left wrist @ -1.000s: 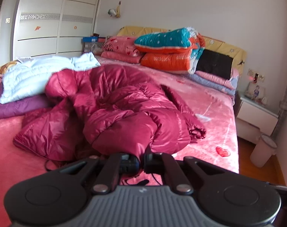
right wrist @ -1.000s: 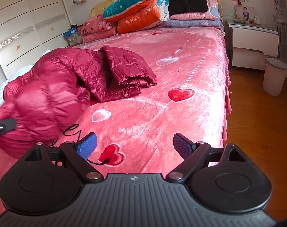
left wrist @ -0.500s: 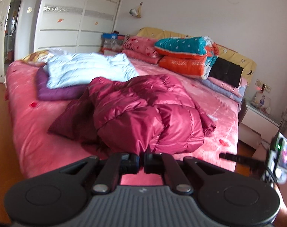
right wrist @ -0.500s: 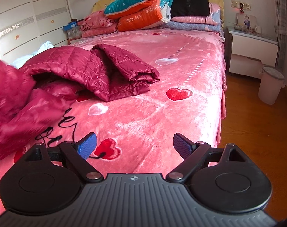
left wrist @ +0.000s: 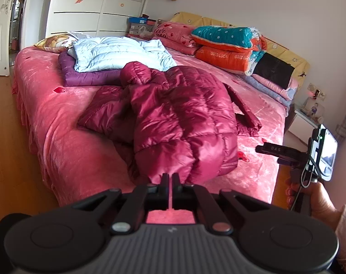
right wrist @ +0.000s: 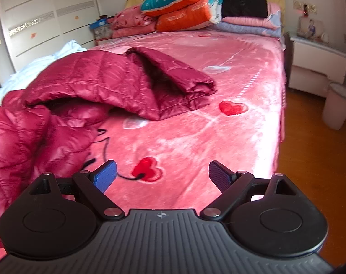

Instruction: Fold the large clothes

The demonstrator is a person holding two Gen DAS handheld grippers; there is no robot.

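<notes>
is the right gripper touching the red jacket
Apart. In the right wrist view the right gripper stands open over bare pink blanket, with the red jacket off to its left.

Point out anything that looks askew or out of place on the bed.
The maroon down jacket lies rumpled and crooked on the pink bedspread, its hem hanging over the near edge and one sleeve splayed sideways. Nothing looks spilled or damaged.
</notes>
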